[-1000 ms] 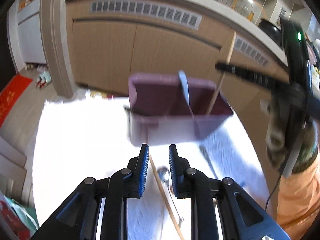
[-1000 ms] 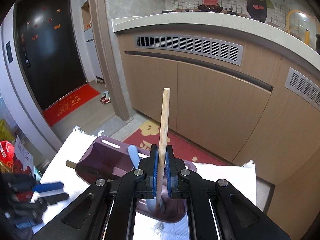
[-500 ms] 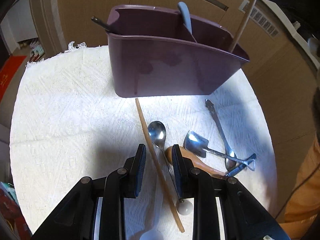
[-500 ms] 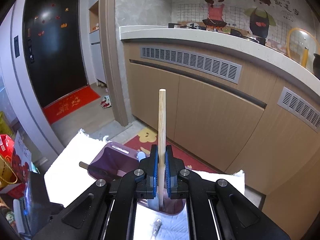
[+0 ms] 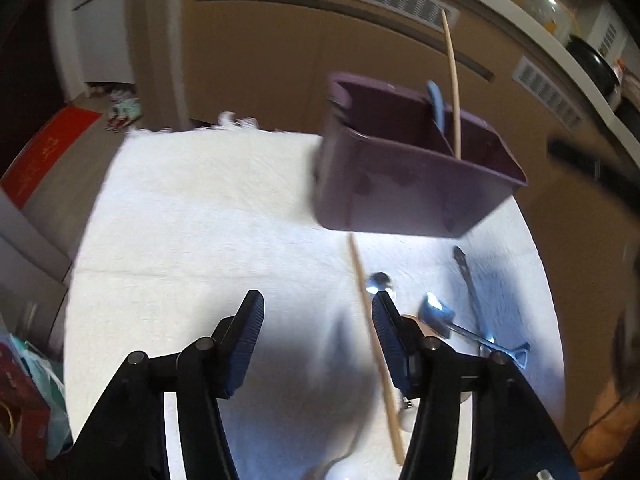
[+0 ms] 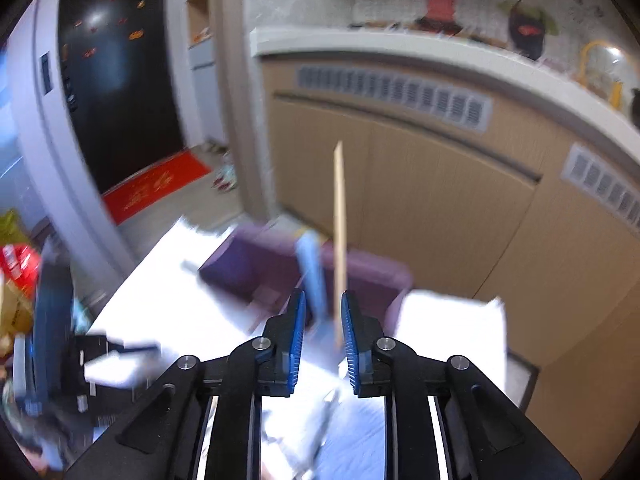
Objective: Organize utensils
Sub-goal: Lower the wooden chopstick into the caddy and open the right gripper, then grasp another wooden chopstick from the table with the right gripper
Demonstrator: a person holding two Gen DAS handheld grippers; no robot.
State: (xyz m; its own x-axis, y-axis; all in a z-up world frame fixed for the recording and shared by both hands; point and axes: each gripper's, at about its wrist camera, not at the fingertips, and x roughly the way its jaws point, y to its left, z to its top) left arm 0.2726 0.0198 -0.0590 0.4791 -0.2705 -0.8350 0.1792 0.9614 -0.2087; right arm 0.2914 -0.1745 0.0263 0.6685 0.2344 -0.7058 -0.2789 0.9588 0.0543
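A pale wooden chopstick (image 6: 339, 240) stands almost upright in the dark purple plastic utensil caddy (image 5: 404, 184), leaning by the divider next to a light blue plastic handle (image 5: 436, 104), because the caddy's compartments are where the long pieces belong. My right gripper (image 6: 323, 320) is opening; its blue-padded jaws stand apart on either side of the stick's line with a gap showing, so I judge the stick is let go and resting on its own in the caddy. The caddy sits toward the far right corner of the white textured cloth (image 5: 192, 216) that covers the table. In front of it, near the cloth's right edge, the unsorted pieces lie loose: a second wooden chopstick (image 5: 372, 332) running from the caddy's foot toward me, a small steel spoon (image 5: 380, 280) just beside it, a steel shovel-shaped spoon (image 5: 436, 314), a long steel utensil (image 5: 472, 292), and a brown wooden handle mostly hidden behind a jaw. My left gripper (image 5: 318, 312) hangs over the cloth, tilted down, jaws opening wide with nothing between them; its right jaw is beside the lying chopstick, which I take to be the next pick.
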